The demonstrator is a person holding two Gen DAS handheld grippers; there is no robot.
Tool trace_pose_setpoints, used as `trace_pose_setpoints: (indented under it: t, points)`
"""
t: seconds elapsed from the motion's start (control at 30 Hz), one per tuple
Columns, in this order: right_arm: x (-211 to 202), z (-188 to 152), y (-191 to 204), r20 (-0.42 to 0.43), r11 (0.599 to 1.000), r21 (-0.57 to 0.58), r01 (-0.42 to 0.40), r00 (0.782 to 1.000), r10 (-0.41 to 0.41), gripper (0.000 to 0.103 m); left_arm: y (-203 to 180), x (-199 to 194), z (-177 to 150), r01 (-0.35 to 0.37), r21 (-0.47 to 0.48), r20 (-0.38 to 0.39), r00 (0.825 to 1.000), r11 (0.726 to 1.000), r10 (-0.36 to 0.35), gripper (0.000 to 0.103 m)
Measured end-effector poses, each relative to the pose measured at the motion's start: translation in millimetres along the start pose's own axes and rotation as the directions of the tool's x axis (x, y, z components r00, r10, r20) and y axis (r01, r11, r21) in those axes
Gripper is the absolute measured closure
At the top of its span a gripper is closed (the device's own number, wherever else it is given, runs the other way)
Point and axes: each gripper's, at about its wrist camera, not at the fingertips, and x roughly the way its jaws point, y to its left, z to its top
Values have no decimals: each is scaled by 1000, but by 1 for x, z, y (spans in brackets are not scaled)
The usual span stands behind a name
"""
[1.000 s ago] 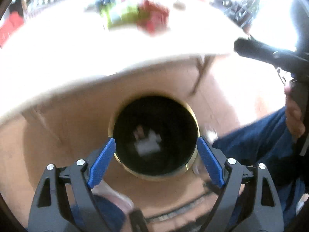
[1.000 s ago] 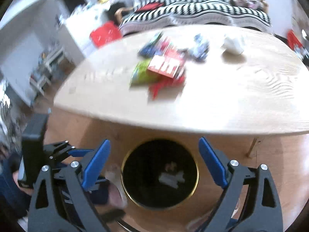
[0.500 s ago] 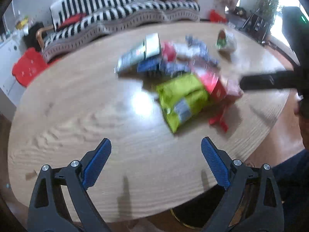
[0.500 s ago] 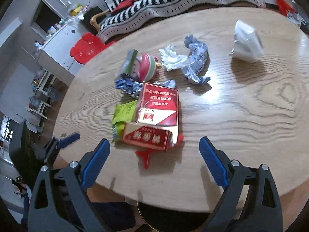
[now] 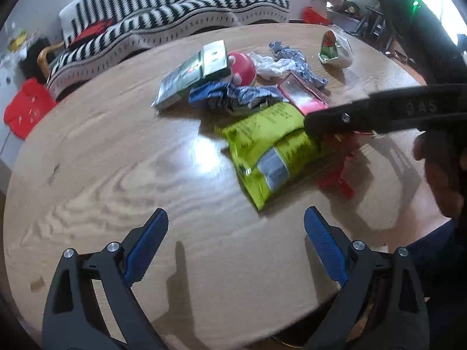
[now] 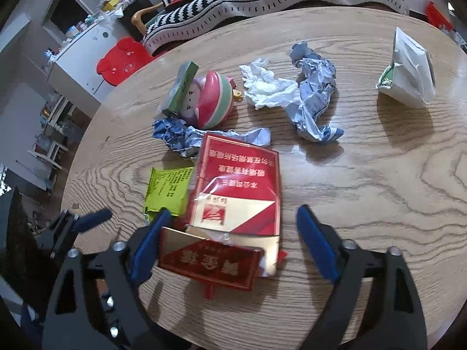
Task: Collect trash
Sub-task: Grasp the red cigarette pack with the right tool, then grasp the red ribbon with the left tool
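The right gripper (image 6: 230, 233) was low over the near edge of the wooden table (image 6: 364, 180), and its jaws had just been closing. The small red box (image 6: 208, 262) lay between them, but the pads were not pressing on it yet, probably because this box was nearest to the person. Under it lay the flat red packet (image 6: 236, 186), and the green bag (image 5: 268, 148) was just beside. The left gripper (image 5: 233, 242) hung above bare wood with jaws spread and nothing between them, likely waiting for its turn. Crumpled paper (image 6: 312, 99) and a round toy (image 6: 210, 102) lay farther back.
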Motion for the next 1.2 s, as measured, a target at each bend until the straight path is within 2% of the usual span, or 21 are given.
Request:
trace_pose_setpoints:
  t: [0.03, 0.13, 0.37, 0.47, 0.63, 0.8, 0.87, 0.93, 1.03, 1.2]
  points:
    - [-2, -1, -1, -3, 1000, -6, -4, 1000, 4, 37, 1, 4, 1, 8, 6, -1, 1000, 1000, -8, 12]
    - [-5, 0, -6, -6, 999, 9, -34, 999, 34, 43, 0, 13, 5, 5, 25, -17, 1000, 1000, -5, 12]
    - [-28, 4, -17, 61, 993, 35, -112, 992, 109, 45, -34, -7, 17, 70, 92, 93, 993, 993, -79, 12]
    - [-38, 6, -23, 81, 995, 43, -88, 993, 84, 45, -52, -8, 24, 80, 125, 123, 988, 989, -95, 12]
    - [-56, 5, -49, 107, 990, 100, -97, 991, 86, 45, -80, 3, 31, 120, 184, 114, 983, 976, -142, 16]
    - [-70, -1, -76, 119, 986, 136, -92, 990, 76, 44, -92, 22, 29, 149, 249, 56, 984, 957, -167, 19]
    - [-74, -4, -82, 122, 986, 140, -91, 990, 74, 44, -93, 27, 29, 169, 243, 34, 983, 955, -183, 26]
    - [-79, -6, -87, 127, 986, 141, -90, 989, 73, 44, -96, 31, 30, 190, 245, 25, 979, 951, -202, 27]
    - [-85, -7, -92, 129, 986, 138, -96, 989, 78, 44, -94, 36, 34, 187, 228, 31, 979, 955, -199, 28]
    - [-87, -11, -93, 122, 988, 121, -99, 989, 84, 44, -92, 39, 41, 161, 199, 44, 984, 967, -173, 41]
